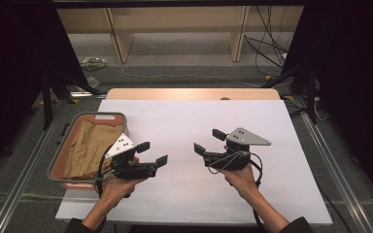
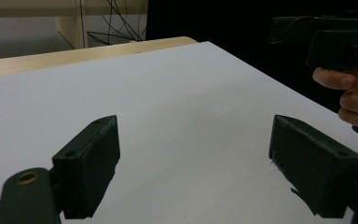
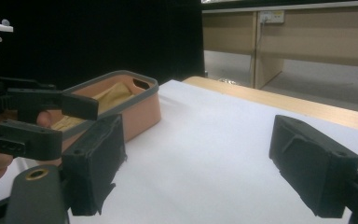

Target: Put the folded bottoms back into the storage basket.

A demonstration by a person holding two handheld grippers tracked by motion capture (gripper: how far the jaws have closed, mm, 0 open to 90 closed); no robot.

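Near edge, high view: two forearms come in from the bottom, each hand holding a gripper above the white sheet point(image 1: 194, 121) that covers the table. Left gripper point(image 1: 152, 154) sits near-left, just right of the tub, jaws pointing right toward centre, spread wide, nothing between them. Left gripper view confirms: both black jaws stand far apart over bare white sheet, no contact with anything. Right gripper point(image 1: 209, 141) is near-right of centre, jaws pointing left, facing the left gripper across a gap; the two are near but apart. Its jaws are also spread, empty; right gripper view shows the pair well separated over plain sheet. Grey three-cornered plate on top of each gripper, cable trailing from each toward the wrist.

Left side, mid depth: salmon-pink tub point(image 1: 74, 120) with grey rim, resting on the left edge of the sheet, partly overhanging it. Inside lies crumpled tan cloth point(image 1: 88, 145), filling most of the tub; neither gripper touches it. In the right gripper view the tub point(image 3: 140, 112) is beyond the left gripper, cloth point(image 3: 112, 96) visible inside.

Far: bare wooden table edge point(image 1: 189, 93) past the sheet, then floor with loose cables and wooden furniture legs
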